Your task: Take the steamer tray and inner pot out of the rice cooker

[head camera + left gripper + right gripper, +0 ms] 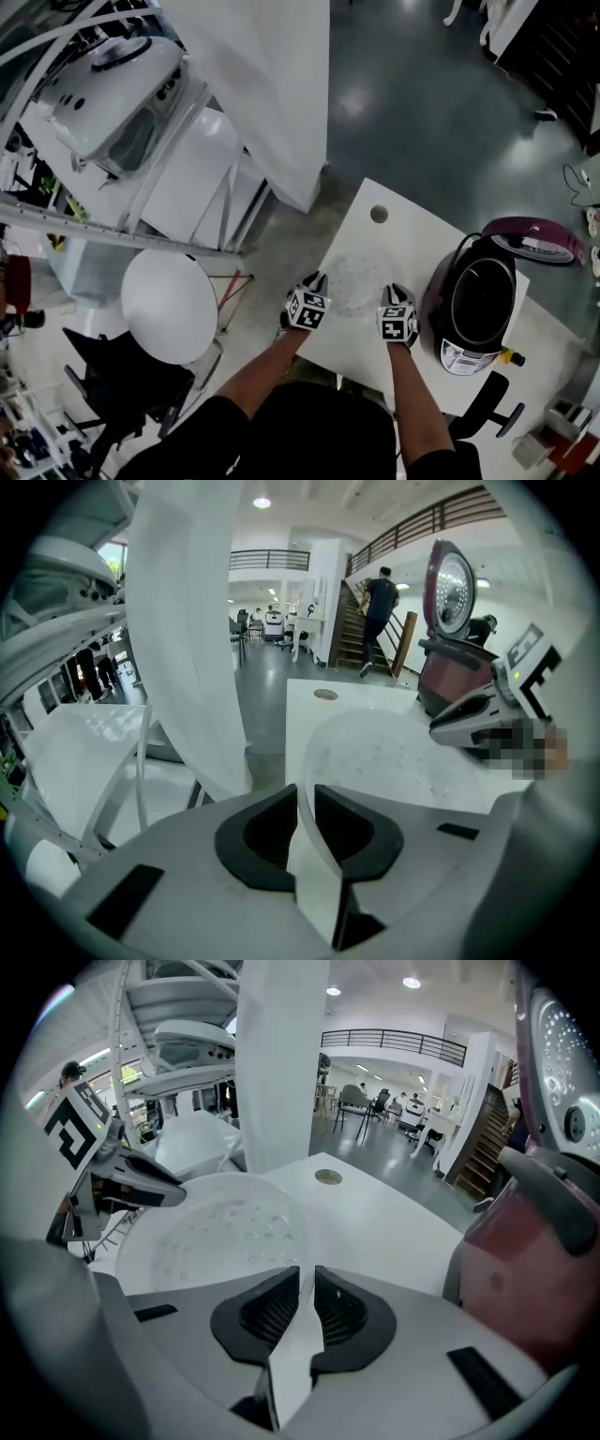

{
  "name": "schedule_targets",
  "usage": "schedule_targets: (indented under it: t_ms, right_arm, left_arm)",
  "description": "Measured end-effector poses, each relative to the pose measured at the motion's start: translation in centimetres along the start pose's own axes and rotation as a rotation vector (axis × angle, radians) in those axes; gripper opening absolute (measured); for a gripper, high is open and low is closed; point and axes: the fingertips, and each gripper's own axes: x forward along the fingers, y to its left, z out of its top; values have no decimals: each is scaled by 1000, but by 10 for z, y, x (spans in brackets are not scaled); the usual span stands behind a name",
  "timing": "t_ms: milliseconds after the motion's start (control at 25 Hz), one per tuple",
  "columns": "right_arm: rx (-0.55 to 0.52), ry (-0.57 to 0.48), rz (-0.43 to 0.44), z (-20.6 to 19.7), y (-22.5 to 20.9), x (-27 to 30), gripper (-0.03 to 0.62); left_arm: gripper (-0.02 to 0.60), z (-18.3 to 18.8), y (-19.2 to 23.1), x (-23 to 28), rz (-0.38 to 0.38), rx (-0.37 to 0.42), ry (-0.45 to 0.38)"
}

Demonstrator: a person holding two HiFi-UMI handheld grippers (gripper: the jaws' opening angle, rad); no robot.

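L gripper (317,280): its jaws stand a little apart w/ the thin rim of the round, translucent white perforated steamer tray (354,281) in the gap; in the left gripper view the rim's edge runs between the dark pads (267,832) and isn't clearly clamped. R gripper (393,290): jaws nearly together, pinching the opposite rim; the right gripper view shows the ribbed pads (265,1314) tight on the white edge.

The tray sits level between the two grippers, outside the cooker, at the near-left part of the white rectangular table (412,234); whether it rests on the tabletop or hangs just above it can't be told. Both grippers point steeply down, bare forearms behind them.

Just right of the R gripper stands the dark maroon rice cooker (450,352), near the table's right edge; its rounded maroon lid (534,240) is tipped open at the far side; the dark inner pot (480,295) sits inside the body. A small round cable hole (379,214) lies in the table beyond the tray.

Off the table: a round white stool top (169,305) to the left; a broad white column (272,84) beyond it.
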Motion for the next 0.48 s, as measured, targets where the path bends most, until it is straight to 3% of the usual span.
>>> schedule_targets:
  t_ms: [160,240,360,480]
  right_arm:
    - [37,-15,3,3,-4,-2,43]
    - [60,-33,6,7,-5,-7,43]
    - [78,-56,30,16,0,-18,51]
    - [122,-98,55,30,3,-32,58]
  left_arm:
    - [60,1,-3,4,-15,11,29]
    - [130,1,-4,4,-39,-5,31]
    - [232,8,-9,-8,-98,-46,-23]
    - [238,24,-16,-25,-138,-44,-86]
